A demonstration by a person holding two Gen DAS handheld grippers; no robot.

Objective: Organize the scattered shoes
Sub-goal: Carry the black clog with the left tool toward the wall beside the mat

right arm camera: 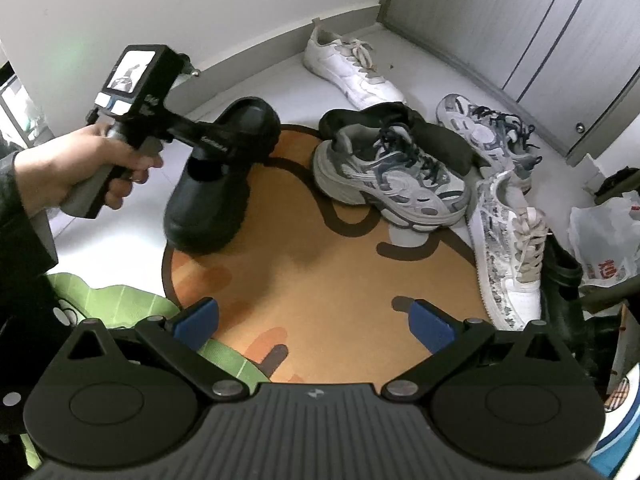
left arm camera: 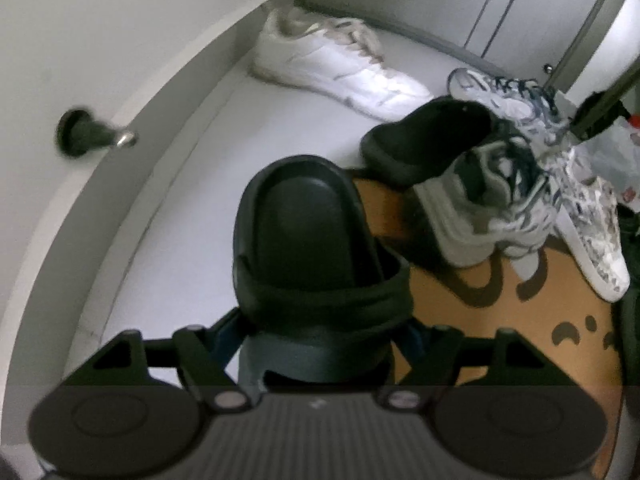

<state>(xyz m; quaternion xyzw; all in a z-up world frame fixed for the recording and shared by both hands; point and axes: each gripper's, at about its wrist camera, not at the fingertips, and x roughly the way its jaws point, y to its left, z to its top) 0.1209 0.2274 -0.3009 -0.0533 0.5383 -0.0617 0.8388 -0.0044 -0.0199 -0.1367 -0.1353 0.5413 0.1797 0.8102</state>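
A black clog point(right arm camera: 216, 176) is gripped across its strap by the left gripper point(left arm camera: 324, 332) and held lifted over the orange mat point(right arm camera: 320, 300), mid-carry by the look of it. Nearby, grey sneakers point(right arm camera: 392, 176) lie jumbled. The right gripper point(right arm camera: 314, 320) is spread, empty. A clear resting spot is needed next.

Both wrist views look down at the orange mat point(right arm camera: 320, 300); left sits closer, right farther back.
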